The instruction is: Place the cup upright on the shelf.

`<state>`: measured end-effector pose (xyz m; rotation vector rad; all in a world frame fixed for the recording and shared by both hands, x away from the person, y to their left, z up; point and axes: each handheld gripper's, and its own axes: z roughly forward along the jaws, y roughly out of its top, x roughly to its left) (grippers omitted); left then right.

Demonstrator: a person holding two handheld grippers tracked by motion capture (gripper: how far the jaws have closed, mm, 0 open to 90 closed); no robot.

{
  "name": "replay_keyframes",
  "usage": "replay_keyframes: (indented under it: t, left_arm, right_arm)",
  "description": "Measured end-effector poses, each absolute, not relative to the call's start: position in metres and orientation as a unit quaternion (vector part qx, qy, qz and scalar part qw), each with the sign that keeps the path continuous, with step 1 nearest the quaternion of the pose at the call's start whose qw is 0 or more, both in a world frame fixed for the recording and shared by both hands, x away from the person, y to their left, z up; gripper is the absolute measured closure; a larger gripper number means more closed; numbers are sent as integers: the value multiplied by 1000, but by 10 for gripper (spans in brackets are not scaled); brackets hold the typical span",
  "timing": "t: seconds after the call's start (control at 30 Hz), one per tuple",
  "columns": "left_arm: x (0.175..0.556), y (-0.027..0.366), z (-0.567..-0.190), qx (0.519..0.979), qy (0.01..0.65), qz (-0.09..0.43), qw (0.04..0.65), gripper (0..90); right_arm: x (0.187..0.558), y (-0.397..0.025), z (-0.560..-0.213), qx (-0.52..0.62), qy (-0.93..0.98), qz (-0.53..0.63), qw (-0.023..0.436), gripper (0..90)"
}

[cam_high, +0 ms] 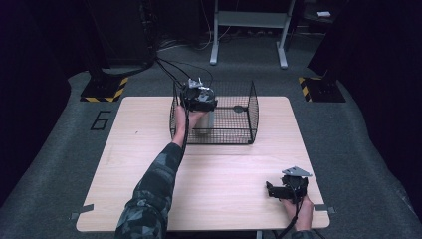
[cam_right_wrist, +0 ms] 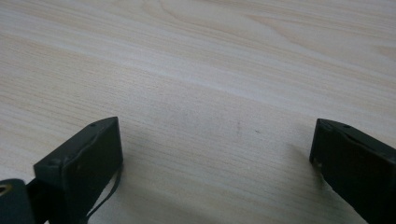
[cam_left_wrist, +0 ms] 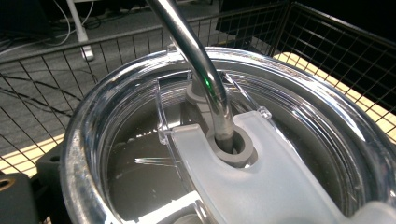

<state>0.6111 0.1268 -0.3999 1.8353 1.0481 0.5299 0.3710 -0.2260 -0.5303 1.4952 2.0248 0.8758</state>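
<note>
A steel tumbler (cam_high: 206, 122) with a clear lid (cam_left_wrist: 280, 154) and a bent metal straw (cam_left_wrist: 201, 65) stands inside a black wire basket (cam_high: 254, 102) at the far middle of the wooden table (cam_high: 224, 169). My left gripper (cam_high: 201, 107) reaches into the basket from above and is shut on the tumbler. One black finger (cam_left_wrist: 18, 196) presses against the tumbler's side, while the other is hidden behind it. My right gripper (cam_high: 272, 190) rests open near the table's front right corner, with bare wood (cam_right_wrist: 210, 70) between its jaws (cam_right_wrist: 215, 163).
The basket's mesh walls (cam_left_wrist: 46, 93) surround the tumbler closely. Cables (cam_high: 166, 67) run from the left gripper to the floor behind the table. Hazard-striped stand bases (cam_high: 102, 92) and a grey frame (cam_high: 249, 20) stand on the dark floor beyond.
</note>
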Motion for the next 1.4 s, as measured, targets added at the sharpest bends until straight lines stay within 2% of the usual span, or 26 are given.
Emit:
replay_keyframes:
  t: [0.9, 1.4]
  left_arm:
    - [612, 125, -407, 767, 427, 195, 437, 25]
    - [598, 130, -409, 769, 438, 194, 423, 23]
  right_arm:
    - [371, -226, -530, 545, 737, 321, 238, 20]
    - [370, -227, -530, 540, 743, 318, 234, 20]
